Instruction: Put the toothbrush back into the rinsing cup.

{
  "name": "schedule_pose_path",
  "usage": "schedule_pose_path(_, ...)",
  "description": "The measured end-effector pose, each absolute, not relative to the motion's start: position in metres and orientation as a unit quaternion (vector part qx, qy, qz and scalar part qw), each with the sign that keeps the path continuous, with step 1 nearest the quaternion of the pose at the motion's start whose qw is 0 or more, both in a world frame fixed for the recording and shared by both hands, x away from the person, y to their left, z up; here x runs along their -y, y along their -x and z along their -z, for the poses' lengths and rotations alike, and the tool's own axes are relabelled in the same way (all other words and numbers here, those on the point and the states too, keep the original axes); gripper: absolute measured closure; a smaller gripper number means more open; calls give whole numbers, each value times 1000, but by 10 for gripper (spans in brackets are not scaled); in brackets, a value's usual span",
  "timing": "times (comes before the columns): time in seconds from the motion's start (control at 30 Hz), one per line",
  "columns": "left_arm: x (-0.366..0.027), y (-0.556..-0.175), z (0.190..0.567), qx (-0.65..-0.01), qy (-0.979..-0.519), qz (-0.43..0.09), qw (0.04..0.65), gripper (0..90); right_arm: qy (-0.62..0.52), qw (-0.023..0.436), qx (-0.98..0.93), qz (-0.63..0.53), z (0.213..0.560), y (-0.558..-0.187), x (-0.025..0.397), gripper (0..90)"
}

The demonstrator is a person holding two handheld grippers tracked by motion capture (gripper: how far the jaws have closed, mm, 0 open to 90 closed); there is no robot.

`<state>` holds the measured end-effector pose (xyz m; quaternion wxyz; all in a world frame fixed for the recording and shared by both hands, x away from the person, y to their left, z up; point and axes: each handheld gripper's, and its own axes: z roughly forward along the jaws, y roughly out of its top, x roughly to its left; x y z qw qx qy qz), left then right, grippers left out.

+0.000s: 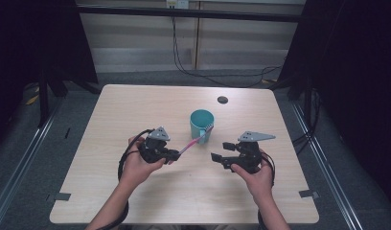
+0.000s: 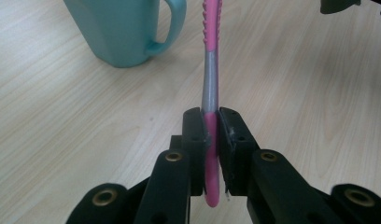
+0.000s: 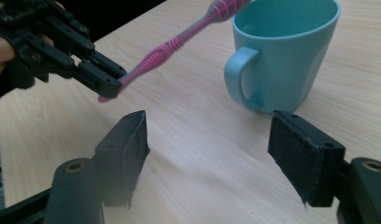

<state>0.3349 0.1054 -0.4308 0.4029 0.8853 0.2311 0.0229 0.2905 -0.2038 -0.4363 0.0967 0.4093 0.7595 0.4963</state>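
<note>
Left claw (image 2: 211, 122) clamped on pink toothbrush (image 2: 210, 88), right claw (image 3: 209, 144) wide open, empty

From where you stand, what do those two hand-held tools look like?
Both are black, made of jointed links with brass-coloured pins. The left gripper and right gripper each carry a grey three-cornered plate on top and trail a black cable. The right one's fingers have flat, dark, rough-looking pads. The forearms show no sleeves.

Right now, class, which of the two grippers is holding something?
The left gripper: it is shut on the pink toothbrush, while the right gripper is open.
</note>
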Motion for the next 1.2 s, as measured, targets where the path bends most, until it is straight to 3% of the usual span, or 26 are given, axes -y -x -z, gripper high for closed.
schedule_pose_path(0.3, -90, -328, 428, -224, -879, -23, 421, 819, -439, 62, -728, -523, 429, -296, 200, 368)
schedule_pose_path(0.67, -82, -327, 433, -227, -874, -24, 429, 819, -467, 24, -701, -538, 422, -305, 198, 405)
schedule_pose_path(1.2, -76, -325, 438, -231, -867, -14, 442, 819, -486, 36, -698, -524, 419, -311, 189, 470)
